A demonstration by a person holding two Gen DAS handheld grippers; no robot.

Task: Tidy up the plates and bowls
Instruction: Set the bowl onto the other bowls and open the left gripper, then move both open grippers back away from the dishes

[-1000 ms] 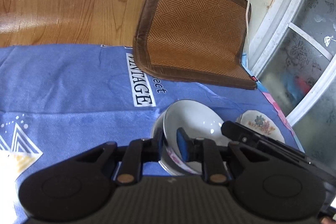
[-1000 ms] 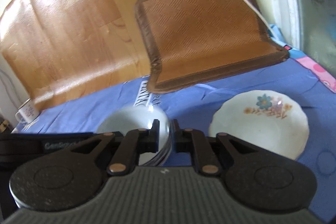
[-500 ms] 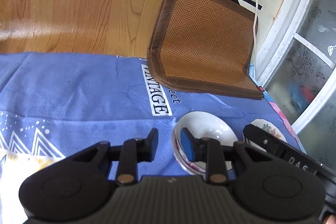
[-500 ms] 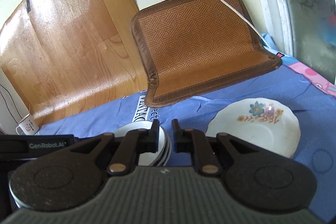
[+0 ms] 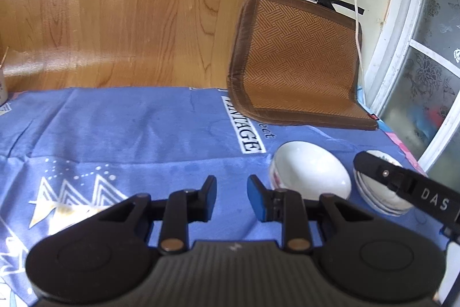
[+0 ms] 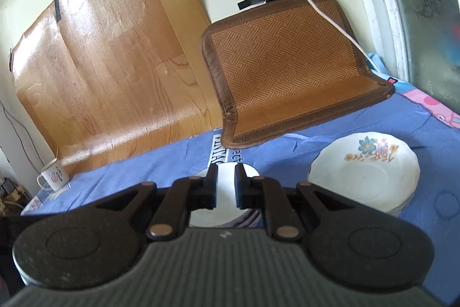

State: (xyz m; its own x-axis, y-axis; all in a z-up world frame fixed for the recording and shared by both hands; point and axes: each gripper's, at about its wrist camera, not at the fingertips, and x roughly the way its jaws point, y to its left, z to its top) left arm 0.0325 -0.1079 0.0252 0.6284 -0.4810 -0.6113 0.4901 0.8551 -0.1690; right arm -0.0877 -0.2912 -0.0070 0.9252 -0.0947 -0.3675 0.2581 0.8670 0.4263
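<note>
So the left gripper point(image 5: 231, 196) sits over the blue cloth point(image 5: 129, 131) with its fingers a small way apart and nothing between them. They've just been opening, and only bare cloth shows in the gap. Just off to its right are the bowls point(image 5: 312, 173), a white stack with a pinkish pattern on the outer wall, resting on the cloth and clear of the blue pads.

Beyond the bowls is a small stack of plates point(image 5: 382, 199), partly hidden in the left view by the right gripper's black body point(image 5: 402, 186). From the right wrist view the plates point(image 6: 363, 170) are easier to read: white, scalloped rim, a flower print near the far edge, sitting on the cloth well right of the fingers.

The right gripper point(image 6: 225, 186) has its fingers narrow, with just a slim gap. The bowl stack shows through that gap lower down, but the pads aren't pressing on anything.

At the back, a woven brown mat point(image 6: 290, 68) leans on the wall, and a mug point(image 6: 53, 174) stands at the far left of the cloth.
</note>
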